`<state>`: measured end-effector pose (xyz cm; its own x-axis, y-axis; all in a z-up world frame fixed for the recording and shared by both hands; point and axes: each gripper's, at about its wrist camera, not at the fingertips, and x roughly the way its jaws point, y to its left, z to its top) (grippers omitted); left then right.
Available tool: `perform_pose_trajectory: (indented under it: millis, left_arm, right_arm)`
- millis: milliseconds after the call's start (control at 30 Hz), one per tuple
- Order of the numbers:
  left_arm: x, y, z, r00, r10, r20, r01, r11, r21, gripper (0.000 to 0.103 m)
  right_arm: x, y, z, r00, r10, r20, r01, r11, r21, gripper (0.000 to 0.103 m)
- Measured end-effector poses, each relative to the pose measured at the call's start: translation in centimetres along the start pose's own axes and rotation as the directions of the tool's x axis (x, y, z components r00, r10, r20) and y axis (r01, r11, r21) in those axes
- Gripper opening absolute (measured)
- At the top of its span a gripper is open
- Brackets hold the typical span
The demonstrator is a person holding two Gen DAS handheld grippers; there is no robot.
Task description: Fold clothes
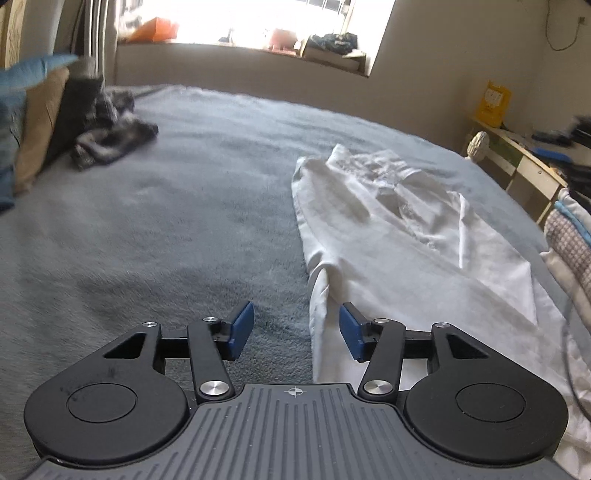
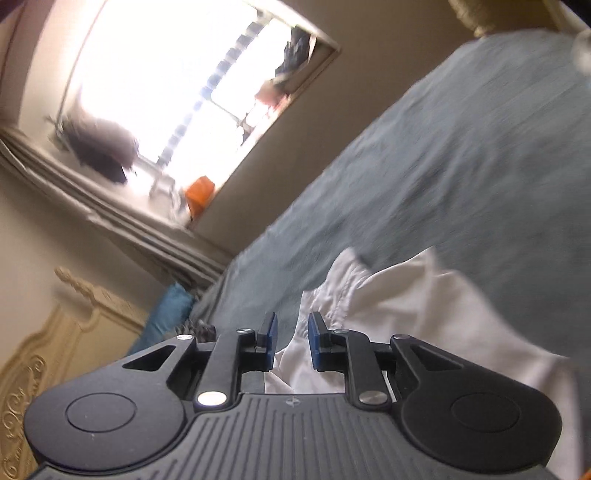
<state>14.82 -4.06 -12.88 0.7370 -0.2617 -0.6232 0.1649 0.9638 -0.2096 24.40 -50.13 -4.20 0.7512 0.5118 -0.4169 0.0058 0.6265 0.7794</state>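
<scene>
In the left wrist view, blurred pillows [image 1: 35,122], one blue and one tan, are leaning at the upper left edge, partly cut off by the frame. Just right of them a dark, crumpled garment [image 1: 110,136] is lying on the grey-blue bedspread [image 1: 166,221]; its pattern is too smeared to make out. Along the top centre, the window sill [image 1: 240,50] is carrying an orange item [image 1: 157,29] and a box holding dark clothes [image 1: 332,46], all washed out by glare. At the lower centre the left gripper [image 1: 295,328] is hovering with its blue-padded fingers [image 1: 242,328] wide apart, holding nothing, straddling the near edge of the white garment [image 1: 388,221]. That garment is lying wrinkled and roughly spread across the right half of the frame. At the upper right a yellow package [image 1: 493,99] is standing on a desk [image 1: 524,162]; its print is unreadable. A checked fabric [image 1: 570,236] is cut off at the right edge.

In the tilted, motion-blurred right wrist view, a carved cream headboard [image 2: 55,332] is filling the lower left. The right gripper [image 2: 291,343] is sitting at the lower centre, fingers [image 2: 317,343] parted with a narrow gap, and white cloth is showing between them, though whether they are touching it cannot be told. The white garment [image 2: 424,314] is spreading rightwards over the bedspread [image 2: 443,166].
</scene>
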Motion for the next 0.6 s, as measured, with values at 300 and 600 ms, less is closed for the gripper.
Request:
perform_pose_trajectory:
  millis: [300,600]
  left_arm:
    - [-4.1,-6.4,-1.4,0.997,-0.071,0.005,0.068,0.974,0.218,0.054]
    - [-5.2,-13.4,-7.2,0.967,-0.106,-0.233,0.203,0.872,0.446,0.055]
  right_arm:
    - [-12.8,1.7,-3.7,0.999,-0.03,-0.018,0.024,0.966,-0.257,0.02]
    - [-17.1,0.4,-12.3,0.951,-0.231,-0.205,0.112,0.876,-0.469,0.018]
